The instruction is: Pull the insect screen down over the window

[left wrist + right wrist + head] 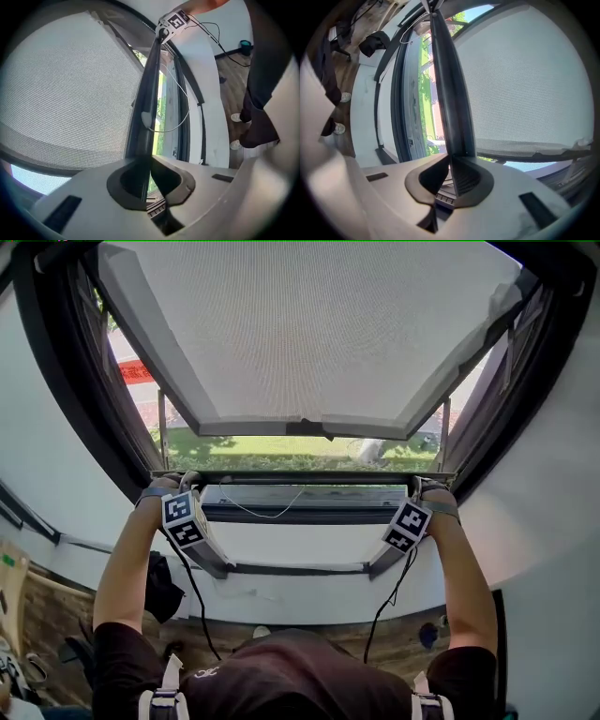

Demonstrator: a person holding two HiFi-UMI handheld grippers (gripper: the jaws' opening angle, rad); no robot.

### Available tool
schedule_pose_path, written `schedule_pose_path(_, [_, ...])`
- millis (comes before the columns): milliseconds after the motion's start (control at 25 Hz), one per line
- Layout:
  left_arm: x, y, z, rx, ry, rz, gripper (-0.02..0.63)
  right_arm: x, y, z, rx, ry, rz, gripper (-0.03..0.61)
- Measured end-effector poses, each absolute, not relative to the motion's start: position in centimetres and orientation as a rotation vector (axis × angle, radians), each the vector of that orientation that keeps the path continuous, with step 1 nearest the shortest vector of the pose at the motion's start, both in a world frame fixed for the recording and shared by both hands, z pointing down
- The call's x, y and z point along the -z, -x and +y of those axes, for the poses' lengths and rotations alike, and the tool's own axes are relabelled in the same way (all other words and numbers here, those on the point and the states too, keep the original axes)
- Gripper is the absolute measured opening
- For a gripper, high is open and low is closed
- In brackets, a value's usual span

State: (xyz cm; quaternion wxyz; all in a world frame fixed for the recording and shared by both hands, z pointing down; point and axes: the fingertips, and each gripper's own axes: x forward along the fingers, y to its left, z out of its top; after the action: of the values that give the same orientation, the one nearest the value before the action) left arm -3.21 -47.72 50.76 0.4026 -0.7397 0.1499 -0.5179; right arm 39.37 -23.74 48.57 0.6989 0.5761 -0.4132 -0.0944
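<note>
The insect screen's dark pull bar (300, 478) runs across the window opening between my two grippers. My left gripper (180, 487) is shut on its left end and my right gripper (422, 491) is shut on its right end. In the left gripper view the bar (149, 84) runs from the closed jaws of the left gripper (150, 174) to the right gripper's marker cube (176, 21), with grey mesh (65, 93) to its left. In the right gripper view the bar (447, 84) rises from the right gripper (451, 177), with mesh (525, 84) on its right.
A thin white cord (262, 512) loops below the bar. The lower window frame (300, 514) and white sill (300, 592) lie under my hands. An outward-tilted sash (309, 427) stands beyond, above grass. On the wooden floor (56, 624) lies a black bag (161, 585). Cables (197, 596) hang from both grippers.
</note>
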Motion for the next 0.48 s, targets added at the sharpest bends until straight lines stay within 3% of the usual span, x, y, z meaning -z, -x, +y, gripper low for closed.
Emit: schedule_pose_path(480, [-51.39, 3.16, -47.69, 1.240, 1.853, 0.474, 0.031, -49.34, -39.65, -23.17, 0.258, -1.371, -0.906, 0.032])
